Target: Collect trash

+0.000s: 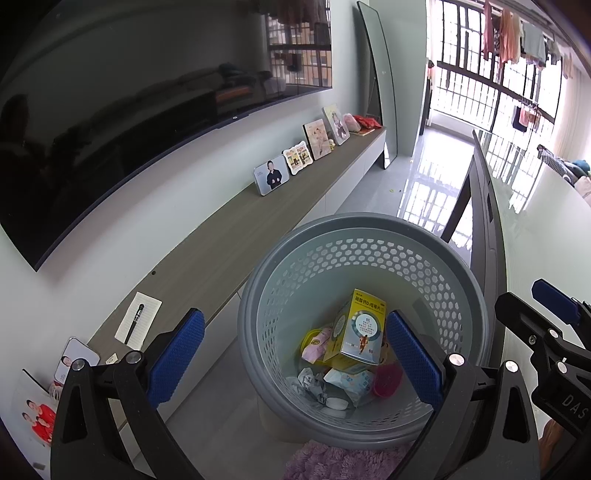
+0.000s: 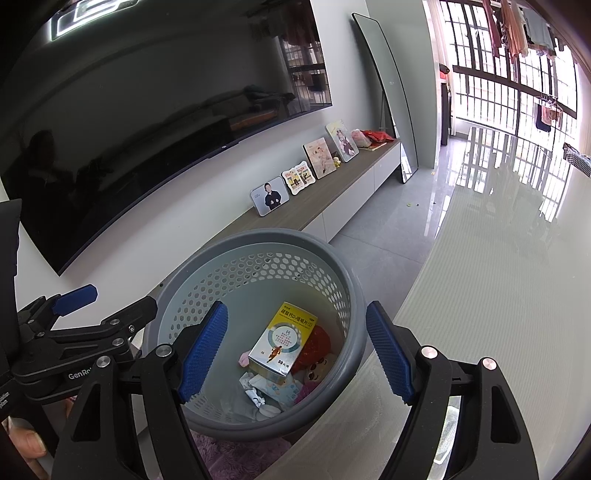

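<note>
Left wrist view: the left gripper (image 1: 291, 360) hangs spread and empty over the grey basket (image 1: 369, 225), where a yellow box (image 1: 364, 325) tops wrappers. The right gripper (image 2: 295, 360) also gapes, holding nothing. The glossy desk (image 2: 498, 295) looks bare, so collecting seems nearly done.

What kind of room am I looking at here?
Most likely a home living room: a big wall-mounted television, family photo frames along a low cabinet, and laundry hanging by the window.

grey basket (image 1: 258, 295), yellow box (image 1: 360, 326) inside, tilted
</note>
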A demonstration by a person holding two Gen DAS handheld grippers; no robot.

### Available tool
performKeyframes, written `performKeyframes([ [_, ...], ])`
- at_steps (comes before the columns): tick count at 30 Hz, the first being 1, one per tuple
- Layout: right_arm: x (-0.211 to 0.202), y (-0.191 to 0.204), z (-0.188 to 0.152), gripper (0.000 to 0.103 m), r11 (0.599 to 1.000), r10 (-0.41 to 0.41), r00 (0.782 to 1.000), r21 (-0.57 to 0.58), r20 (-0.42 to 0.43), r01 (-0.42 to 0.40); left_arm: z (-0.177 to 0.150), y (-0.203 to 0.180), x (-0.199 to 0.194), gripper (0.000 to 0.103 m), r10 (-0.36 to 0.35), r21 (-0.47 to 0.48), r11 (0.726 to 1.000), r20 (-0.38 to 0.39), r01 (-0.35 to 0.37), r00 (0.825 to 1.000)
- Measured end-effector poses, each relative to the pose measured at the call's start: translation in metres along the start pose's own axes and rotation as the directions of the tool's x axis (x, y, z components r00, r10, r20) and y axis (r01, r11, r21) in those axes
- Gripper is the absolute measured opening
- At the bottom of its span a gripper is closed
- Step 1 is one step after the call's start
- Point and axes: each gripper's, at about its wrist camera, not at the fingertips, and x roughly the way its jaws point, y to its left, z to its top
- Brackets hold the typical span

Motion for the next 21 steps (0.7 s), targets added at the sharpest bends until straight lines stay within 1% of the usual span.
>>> performKeyframes([
  [21, -0.0008, -0.0006, -0.0011, 0.074, 1.000, 0.002, 1.000, 0.001, 0.002, -0.002, -0.0003, -0.0005, 0.0003, 0.097, -0.001, 0.001, 1.000, -0.001, 0.001, 1.000],
])
